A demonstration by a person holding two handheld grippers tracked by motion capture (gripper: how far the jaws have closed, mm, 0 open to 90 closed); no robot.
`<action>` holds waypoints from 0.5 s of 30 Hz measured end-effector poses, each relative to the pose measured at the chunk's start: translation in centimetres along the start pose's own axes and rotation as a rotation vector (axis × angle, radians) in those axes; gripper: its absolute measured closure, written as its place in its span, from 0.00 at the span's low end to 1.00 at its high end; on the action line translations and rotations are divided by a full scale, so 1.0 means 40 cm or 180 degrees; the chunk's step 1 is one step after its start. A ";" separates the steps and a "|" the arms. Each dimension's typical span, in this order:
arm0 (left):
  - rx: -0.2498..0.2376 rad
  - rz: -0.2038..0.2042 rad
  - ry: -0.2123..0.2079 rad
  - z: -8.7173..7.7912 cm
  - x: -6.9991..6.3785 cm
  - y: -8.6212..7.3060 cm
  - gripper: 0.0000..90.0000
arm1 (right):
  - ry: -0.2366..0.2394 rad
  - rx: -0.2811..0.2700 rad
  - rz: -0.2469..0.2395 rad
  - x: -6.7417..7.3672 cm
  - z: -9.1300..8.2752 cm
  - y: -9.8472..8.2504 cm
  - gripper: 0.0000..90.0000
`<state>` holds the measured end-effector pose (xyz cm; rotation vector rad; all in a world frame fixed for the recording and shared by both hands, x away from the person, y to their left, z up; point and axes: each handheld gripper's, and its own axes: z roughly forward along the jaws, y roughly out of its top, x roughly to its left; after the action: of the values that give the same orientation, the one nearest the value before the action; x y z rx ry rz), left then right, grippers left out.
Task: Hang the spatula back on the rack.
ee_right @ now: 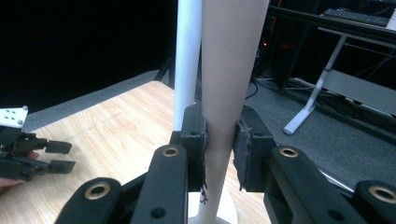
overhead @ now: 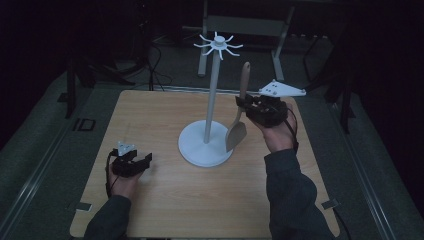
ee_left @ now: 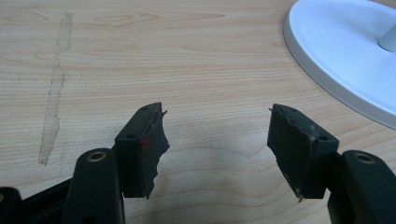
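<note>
Wooden spatula, pale tan with a long rounded handle and a flat blade, stands nearly upright at the right of the table, its blade down by the rim of the stand's base and its handle rising above the gripper that holds it.

At the left of the high view, the person's left hand, in a dark sleeve, holds the left black two-jaw gripper low over the light wood-grain tabletop, well apart from the stand. In the left gripper view its jaws stand wide apart with only bare wood between them; a pale streak marks the tabletop at the left of that view, and the curved edge of the base shows at the upper right.

In the middle stands the white hanging stand: a round flat white base, a slim upright pole, and a crown of short curved hooks at the top.

To the right, the right hand holds the right black gripper, with its grey three-cornered plate on top. Its jaws are closed on the spatula's handle, above the blade. The right gripper view shows the two pads pressing the tan handle from either side, with the white pole just beside it, and the left gripper farther off at the left edge.
</note>
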<state>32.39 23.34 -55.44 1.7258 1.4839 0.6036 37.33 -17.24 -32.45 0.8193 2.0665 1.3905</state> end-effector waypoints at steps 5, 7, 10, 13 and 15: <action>-0.0006 -0.0006 -0.0004 0.000 0.000 0.000 0.41 | 0.0024 0.0002 0.0024 -0.006 0.006 0.017 0.84; -0.0006 -0.0009 -0.0003 0.000 0.000 0.000 0.41 | 0.0043 0.0004 0.0013 -0.005 0.008 0.022 0.84; -0.0010 -0.0009 -0.0002 0.000 0.000 0.000 0.41 | 0.0052 0.0018 -0.0012 -0.004 0.014 0.031 0.84; -0.0014 -0.0013 0.0001 0.000 0.000 0.000 0.41 | 0.0050 0.0042 -0.0019 -0.005 0.021 0.038 0.84; -0.0016 -0.0016 -0.0001 -0.001 0.001 0.000 0.41 | 0.0053 0.0052 -0.0010 -0.006 0.025 0.043 0.84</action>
<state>32.39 23.38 -55.41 1.7177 1.4850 0.6038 38.55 -16.29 -31.17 0.8133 2.0933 1.3850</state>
